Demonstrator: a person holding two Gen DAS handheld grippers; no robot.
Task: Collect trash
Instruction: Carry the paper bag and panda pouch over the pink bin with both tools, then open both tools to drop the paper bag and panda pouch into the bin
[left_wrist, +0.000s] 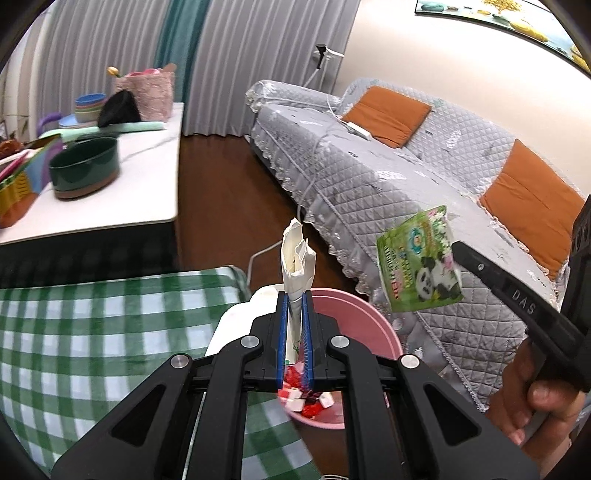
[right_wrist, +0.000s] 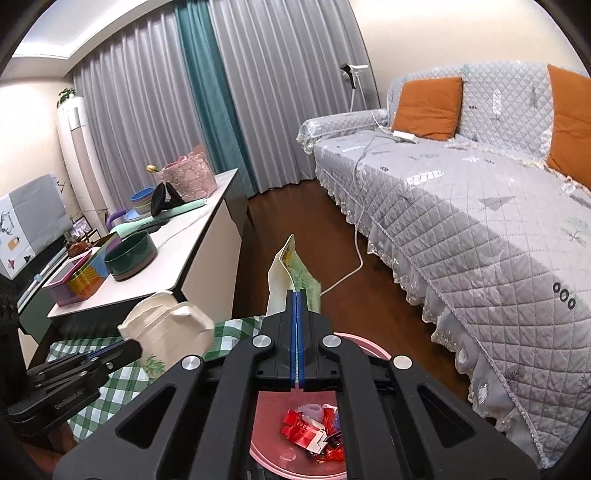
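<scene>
The pink bin (right_wrist: 362, 341) is left open from above, hemmed in by the checked table (left_wrist: 74, 332) on one side and the quilted sofa (right_wrist: 480, 229) on the other.

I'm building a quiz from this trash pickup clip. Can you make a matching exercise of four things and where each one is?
Things:
1. crushed paper cup
2. green panda wrapper
3. red candy wrappers
4. orange cushion

Places:
A. on the sofa
B. in the pink bin
C. in the left tool
D. in the right tool

Pairs: 1-C, 2-D, 3-B, 4-A
</scene>
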